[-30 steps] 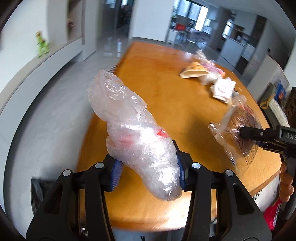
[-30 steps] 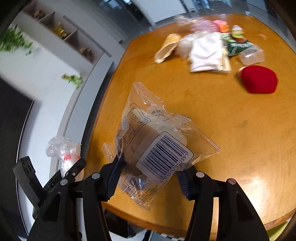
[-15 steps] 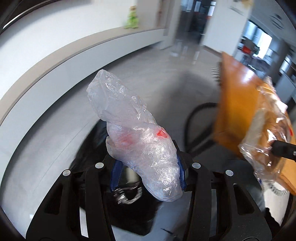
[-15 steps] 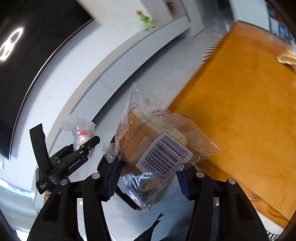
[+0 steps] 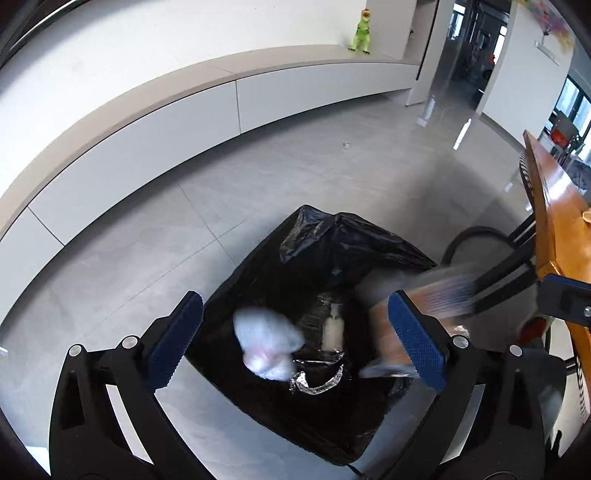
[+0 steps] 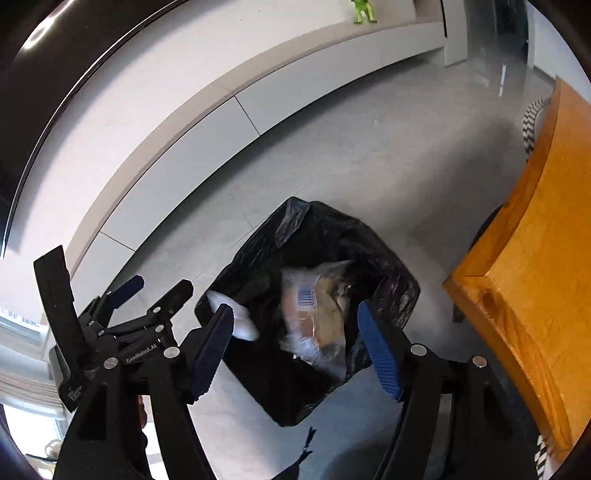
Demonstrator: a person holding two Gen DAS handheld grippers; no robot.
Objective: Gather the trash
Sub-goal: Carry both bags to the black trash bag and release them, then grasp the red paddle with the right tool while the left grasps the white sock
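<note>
A bin lined with a black trash bag (image 5: 332, 251) stands on the grey floor, also in the right wrist view (image 6: 369, 240). My left gripper (image 5: 295, 339) is open above it; the crumpled clear plastic bag (image 5: 267, 339) is falling free into the bin. My right gripper (image 6: 295, 332) is open too; the clear barcoded snack wrapper (image 6: 317, 314) drops below it into the bin, blurred in the left wrist view (image 5: 424, 291). The left gripper shows in the right wrist view (image 6: 155, 291), at the bin's left. Foil scraps (image 5: 317, 380) lie inside.
The orange wooden table (image 6: 535, 277) stands just right of the bin, its edge in the left wrist view (image 5: 554, 229). A long low white cabinet (image 5: 184, 122) runs along the wall beyond the floor, with a green toy dinosaur (image 5: 362, 35) on it.
Both grippers swung from the table to above the bin and opened. The plastic bag and the snack wrapper have left the jaws and are dropping into the black bag.
</note>
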